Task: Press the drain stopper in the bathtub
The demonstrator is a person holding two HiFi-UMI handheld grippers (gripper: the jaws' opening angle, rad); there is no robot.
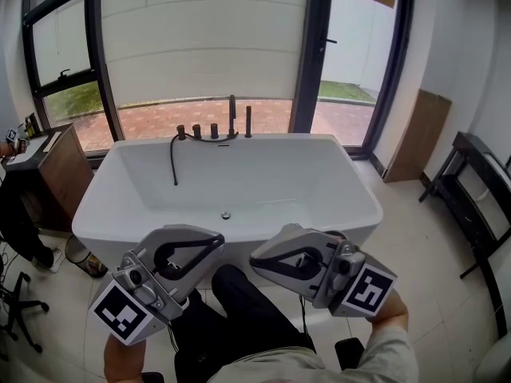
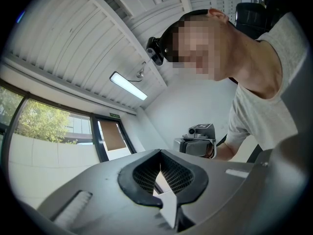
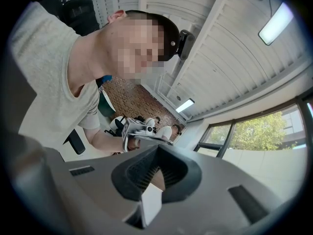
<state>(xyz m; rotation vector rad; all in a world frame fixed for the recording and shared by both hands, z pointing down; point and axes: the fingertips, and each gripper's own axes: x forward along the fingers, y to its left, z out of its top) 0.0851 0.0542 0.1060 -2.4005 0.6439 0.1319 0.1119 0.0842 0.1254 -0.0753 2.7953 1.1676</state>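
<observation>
Grey-jawed, holding left gripper (image 1: 217, 244) and right gripper (image 1: 256, 255) closed, empty, before bathtub (image 1: 351, 183), away from drain stopper (image 1: 226, 215); seeing ceiling lamp (image 2: 128, 85) only in gripper views.

Pale tiled floor (image 1: 435, 250), tall dark-framed windows (image 1: 204, 46)

No words or numbers can be read. A small green sign (image 2: 113, 114) over the door (image 2: 111, 137), up and left of the left gripper (image 2: 160, 155) jaws, is too small to make out. The left marker cube (image 1: 122, 313) and the right marker cube (image 1: 369, 289) bear only black-and-white square patterns.
</observation>
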